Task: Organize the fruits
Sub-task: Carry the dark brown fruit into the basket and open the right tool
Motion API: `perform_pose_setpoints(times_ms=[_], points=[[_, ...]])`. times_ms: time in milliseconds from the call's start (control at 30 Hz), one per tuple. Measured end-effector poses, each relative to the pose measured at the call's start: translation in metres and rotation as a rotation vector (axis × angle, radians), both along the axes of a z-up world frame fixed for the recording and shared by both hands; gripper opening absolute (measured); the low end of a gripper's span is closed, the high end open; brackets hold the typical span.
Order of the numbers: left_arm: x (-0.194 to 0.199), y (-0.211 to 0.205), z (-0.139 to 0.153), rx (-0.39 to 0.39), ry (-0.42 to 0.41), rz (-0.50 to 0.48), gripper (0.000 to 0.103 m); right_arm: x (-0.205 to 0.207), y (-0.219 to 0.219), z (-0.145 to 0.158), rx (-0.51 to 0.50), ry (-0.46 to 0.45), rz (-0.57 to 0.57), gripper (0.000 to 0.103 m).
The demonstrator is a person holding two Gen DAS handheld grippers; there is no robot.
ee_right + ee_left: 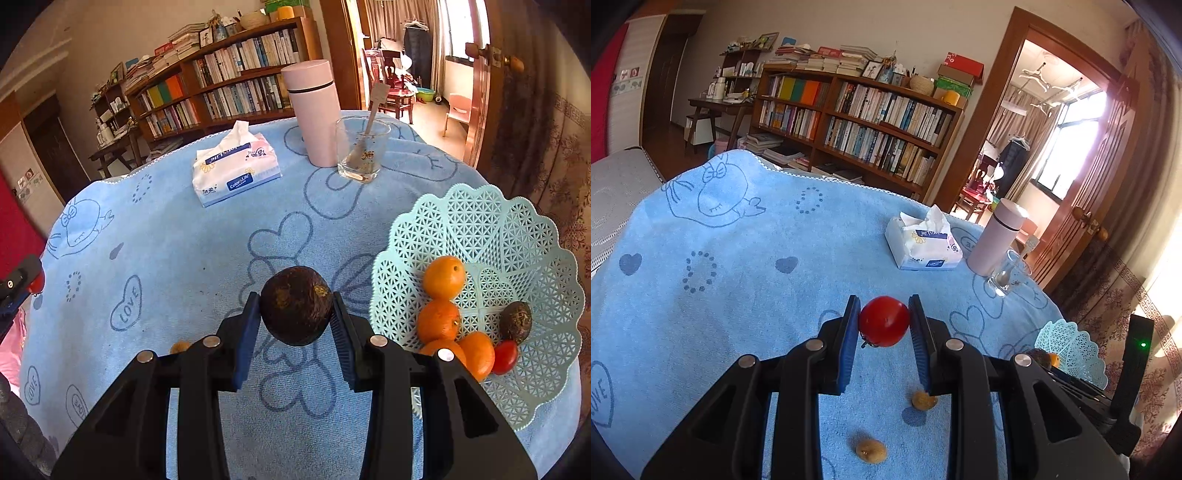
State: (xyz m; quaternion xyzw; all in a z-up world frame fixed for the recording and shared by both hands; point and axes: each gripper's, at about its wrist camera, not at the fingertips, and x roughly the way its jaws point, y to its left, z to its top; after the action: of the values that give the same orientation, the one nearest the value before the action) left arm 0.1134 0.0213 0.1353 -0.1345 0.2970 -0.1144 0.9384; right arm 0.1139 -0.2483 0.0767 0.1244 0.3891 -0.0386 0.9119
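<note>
I hold a hand-held gripper in each hand over a counter (192, 236) draped in a blue towel printed with hearts. My left hand-held gripper (883, 321) is clamped on a red tomato (883, 320), pinched at its sides between the blue pads and lifted clear of the cloth, I judge so it can be carried across. My right hand-held gripper (295, 310) grips a dark brown round fruit (295, 304) the same way, also off the cloth, just left of a pale green lattice basket (517, 236). The basket stands near the counter's right edge and already holds four oranges (443, 277), another dark fruit (516, 321) and a second tomato (505, 356), so it appears to be the collecting place for everything loose. Two small tan fruits (871, 449) lie on the towel beneath my left hand-held gripper, not yet gathered. A tissue pack (234, 168), a pink flask (314, 110) and a glass (362, 151) with a spoon stand at the far side, well apart from the fruit.
</note>
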Motion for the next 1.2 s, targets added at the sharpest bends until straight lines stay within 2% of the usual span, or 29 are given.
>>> perform_pose_setpoints(times_ms=[267,467,700,833,1200], points=[[-0.004,-0.011,0.001,0.013,-0.007,-0.024,0.027,-0.026,-0.068,0.001,0.035,-0.006,-0.171,0.039],[-0.007,-0.020,0.000,0.026,-0.009,-0.048,0.027,-0.034,-0.101,-0.007,0.053,0.013,-0.252,0.039],[-0.009,-0.026,0.000,0.034,-0.013,-0.066,0.027,-0.033,-0.113,-0.018,0.083,0.034,-0.283,0.039],[-0.010,-0.027,-0.001,0.036,-0.012,-0.071,0.027,-0.038,-0.115,-0.015,0.092,0.016,-0.294,0.046],[-0.016,-0.042,-0.002,0.061,-0.022,-0.108,0.027,-0.065,-0.121,-0.006,0.079,-0.023,-0.311,0.047]])
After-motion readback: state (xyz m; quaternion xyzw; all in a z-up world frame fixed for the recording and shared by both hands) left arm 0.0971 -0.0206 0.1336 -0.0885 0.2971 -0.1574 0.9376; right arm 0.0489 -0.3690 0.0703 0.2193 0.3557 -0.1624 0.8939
